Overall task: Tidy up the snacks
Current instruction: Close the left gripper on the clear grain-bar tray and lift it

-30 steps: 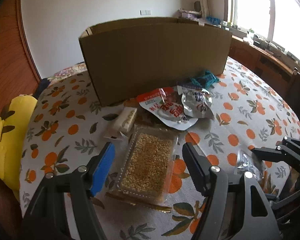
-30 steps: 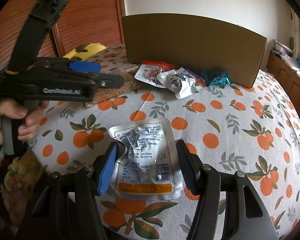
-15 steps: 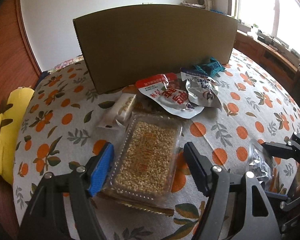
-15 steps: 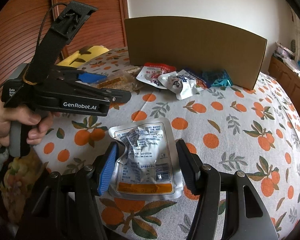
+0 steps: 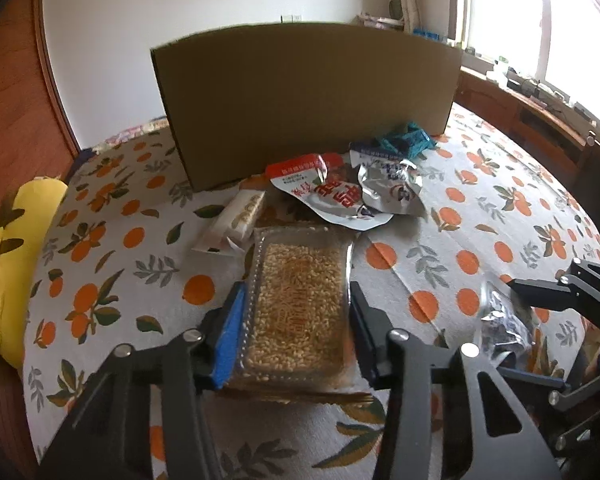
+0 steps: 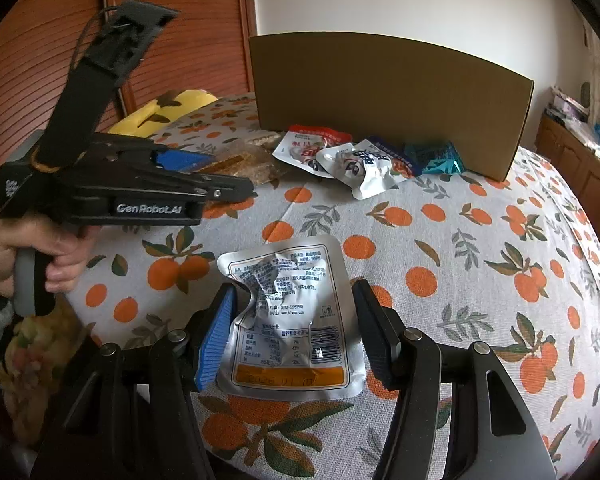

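Note:
A clear plastic tray of puffed grain (image 5: 298, 304) lies on the orange-print tablecloth. My left gripper (image 5: 296, 332) is open with one finger on each side of the tray, close to its walls. A silver foil snack pouch (image 6: 288, 316) lies flat near the front edge. My right gripper (image 6: 294, 332) is open and straddles it. Behind stand a tall cardboard box (image 5: 304, 100), a red-and-white pouch (image 5: 324, 196), a silver-blue pouch (image 5: 388, 184), a teal packet (image 5: 404, 140) and a white bar (image 5: 240, 216).
A yellow cushion (image 5: 8, 248) lies off the table's left edge. A wooden sideboard (image 5: 532, 120) stands under the window at right. The left gripper's body and the hand holding it (image 6: 112, 188) fill the left of the right wrist view.
My left gripper has moved forward and lower, so its fingers now flank the grain tray and have narrowed toward it. The right gripper and the foil pouch have not moved.

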`<state>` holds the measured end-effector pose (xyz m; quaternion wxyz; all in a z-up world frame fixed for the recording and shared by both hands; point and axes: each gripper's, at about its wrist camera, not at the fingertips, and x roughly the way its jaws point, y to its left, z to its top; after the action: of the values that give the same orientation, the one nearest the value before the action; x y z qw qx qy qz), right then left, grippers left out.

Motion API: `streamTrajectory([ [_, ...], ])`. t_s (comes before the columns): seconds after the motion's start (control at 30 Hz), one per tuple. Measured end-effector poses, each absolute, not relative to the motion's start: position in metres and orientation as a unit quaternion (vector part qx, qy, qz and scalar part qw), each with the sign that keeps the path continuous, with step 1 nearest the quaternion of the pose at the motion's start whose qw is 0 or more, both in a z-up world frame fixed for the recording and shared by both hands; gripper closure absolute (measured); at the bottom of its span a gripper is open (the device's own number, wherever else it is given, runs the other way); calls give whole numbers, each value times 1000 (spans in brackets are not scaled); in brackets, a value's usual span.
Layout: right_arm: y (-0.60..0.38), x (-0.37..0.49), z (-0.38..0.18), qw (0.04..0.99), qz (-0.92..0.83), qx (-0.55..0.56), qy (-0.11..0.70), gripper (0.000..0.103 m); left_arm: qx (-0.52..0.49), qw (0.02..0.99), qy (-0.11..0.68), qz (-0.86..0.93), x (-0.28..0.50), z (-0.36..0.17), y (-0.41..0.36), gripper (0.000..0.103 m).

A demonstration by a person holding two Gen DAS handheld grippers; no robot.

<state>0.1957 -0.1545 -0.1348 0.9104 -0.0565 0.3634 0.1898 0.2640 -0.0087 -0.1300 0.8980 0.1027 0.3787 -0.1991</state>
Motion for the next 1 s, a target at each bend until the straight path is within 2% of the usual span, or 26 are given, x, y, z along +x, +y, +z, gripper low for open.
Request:
streamTrajectory([
  [1.0, -168, 191, -119, 915, 190, -25, 355, 44, 64, 918, 340, -194, 244, -121, 4, 57],
])
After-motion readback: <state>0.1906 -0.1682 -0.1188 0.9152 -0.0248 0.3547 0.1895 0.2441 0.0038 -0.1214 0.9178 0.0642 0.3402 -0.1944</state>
